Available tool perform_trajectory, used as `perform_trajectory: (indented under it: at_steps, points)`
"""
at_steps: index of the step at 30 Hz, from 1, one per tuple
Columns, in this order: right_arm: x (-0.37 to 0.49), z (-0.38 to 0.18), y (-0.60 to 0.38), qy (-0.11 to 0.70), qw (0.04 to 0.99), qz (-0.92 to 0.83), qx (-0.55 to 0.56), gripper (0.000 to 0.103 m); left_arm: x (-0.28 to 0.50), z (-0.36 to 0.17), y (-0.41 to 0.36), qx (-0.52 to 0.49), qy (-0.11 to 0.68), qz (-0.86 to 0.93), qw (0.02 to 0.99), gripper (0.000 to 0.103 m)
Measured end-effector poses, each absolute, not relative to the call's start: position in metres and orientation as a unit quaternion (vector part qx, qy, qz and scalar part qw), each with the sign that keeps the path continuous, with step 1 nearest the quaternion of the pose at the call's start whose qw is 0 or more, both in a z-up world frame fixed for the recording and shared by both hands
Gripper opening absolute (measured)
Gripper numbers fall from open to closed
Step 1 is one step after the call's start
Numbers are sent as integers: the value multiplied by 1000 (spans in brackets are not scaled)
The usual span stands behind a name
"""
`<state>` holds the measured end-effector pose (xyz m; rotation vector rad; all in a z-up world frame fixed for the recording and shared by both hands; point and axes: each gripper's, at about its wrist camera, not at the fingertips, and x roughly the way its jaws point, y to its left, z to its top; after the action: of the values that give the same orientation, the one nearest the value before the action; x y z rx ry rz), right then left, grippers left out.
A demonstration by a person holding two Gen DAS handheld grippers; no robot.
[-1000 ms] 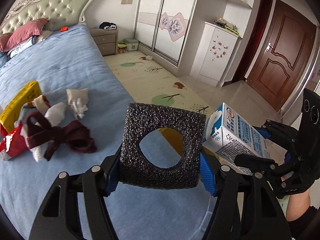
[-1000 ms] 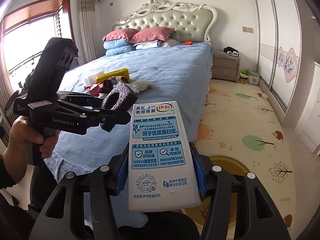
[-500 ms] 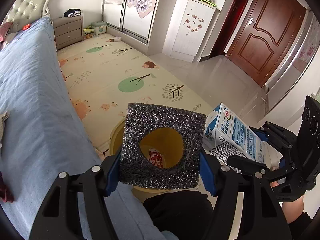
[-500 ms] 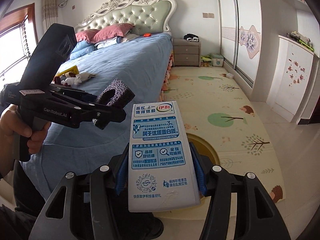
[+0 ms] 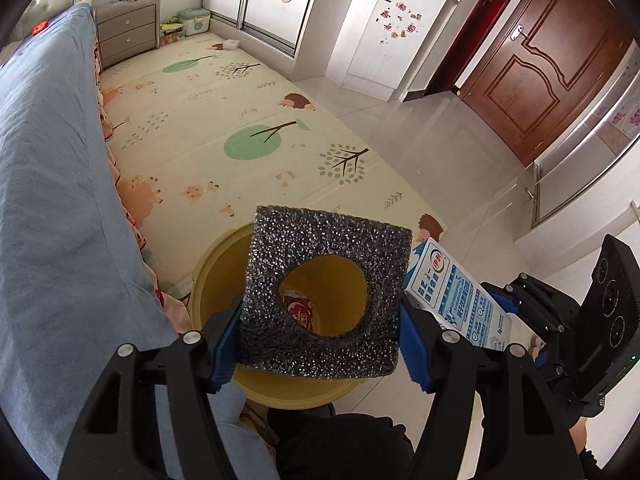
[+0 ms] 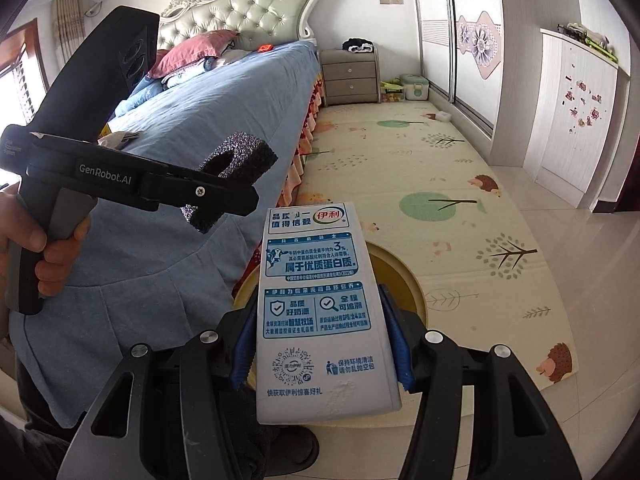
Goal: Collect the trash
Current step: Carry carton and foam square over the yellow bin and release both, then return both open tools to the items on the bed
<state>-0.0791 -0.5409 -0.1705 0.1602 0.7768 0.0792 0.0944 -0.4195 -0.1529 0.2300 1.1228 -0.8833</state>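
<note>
Bedroom with blue bed (image 6: 224, 128) and picture mat (image 5: 224, 120). Yellow bin (image 5: 216, 276) on floor beside bed, red wrapper (image 5: 298, 307) already inside. Black foam square (image 5: 320, 344) pinched in left tool (image 5: 316, 346), right over bin, hole facing camera, flat and a bit tilted. Milk carton (image 6: 320, 300) pinched in right tool (image 6: 320, 342), long side pointing away toward bin, top end far. Both near bin, not dropped yet. More bits on bed (image 6: 120, 138), left to collect.

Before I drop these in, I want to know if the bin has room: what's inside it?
Through the foam's hole, one red-and-white wrapper lies in the yellow bin. The foam hides the rest.
</note>
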Motion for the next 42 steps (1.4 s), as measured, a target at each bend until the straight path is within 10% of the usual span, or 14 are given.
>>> perform_trajectory:
  at_steps: [18,22,42]
  points:
    - [-50,-194,-539,406,910,45,72,55,106,-169,-428,98,539,-401,734,67]
    - [-47,-201,-538,413,907,40,65,67,116,-173,-424,79,553,-382,736,97]
    - [-74,-160,-524,365,923,51,110,68,85,-119,-380,58,477,-383,789,97]
